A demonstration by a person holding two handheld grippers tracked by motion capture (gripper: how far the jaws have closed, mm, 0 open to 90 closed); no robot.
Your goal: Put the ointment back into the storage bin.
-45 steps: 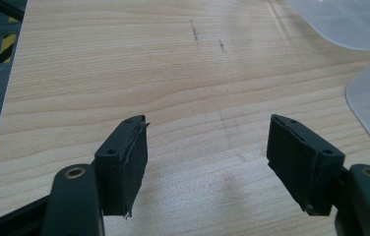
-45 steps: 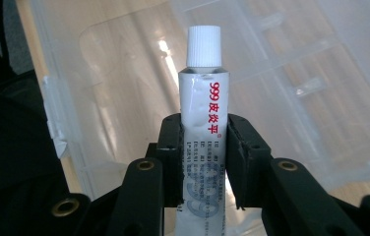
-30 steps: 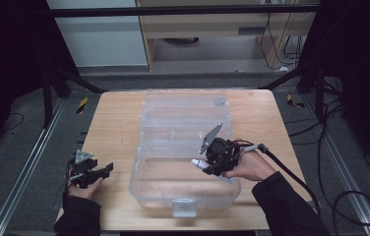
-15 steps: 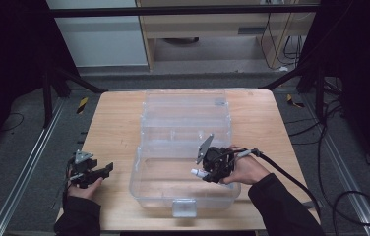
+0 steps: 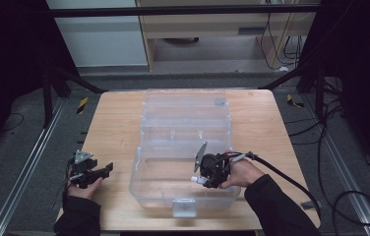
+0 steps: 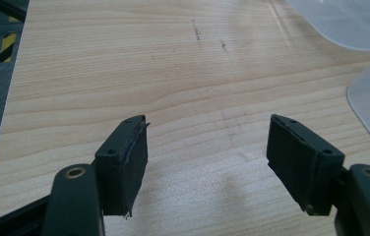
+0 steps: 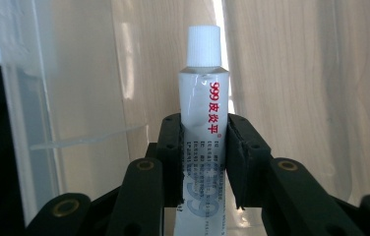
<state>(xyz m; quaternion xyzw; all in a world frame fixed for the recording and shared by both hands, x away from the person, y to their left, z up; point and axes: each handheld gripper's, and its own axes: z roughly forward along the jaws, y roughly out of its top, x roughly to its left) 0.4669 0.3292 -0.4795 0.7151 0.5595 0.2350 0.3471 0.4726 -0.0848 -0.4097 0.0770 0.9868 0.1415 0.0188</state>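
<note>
Jaws of my right gripper (image 7: 203,162) clamp the ointment tube (image 7: 201,103), cap forward, inside the clear bin (image 5: 148,162). I'm placing it; next, I judge, ease down and release. Left gripper (image 6: 207,157) gapes over bare desk (image 6: 124,59).

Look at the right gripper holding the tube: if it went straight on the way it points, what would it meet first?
Probably the floor of the clear bin. The right gripper points the tube cap-first into it, with nothing between that shows; how near is unclear.
</note>
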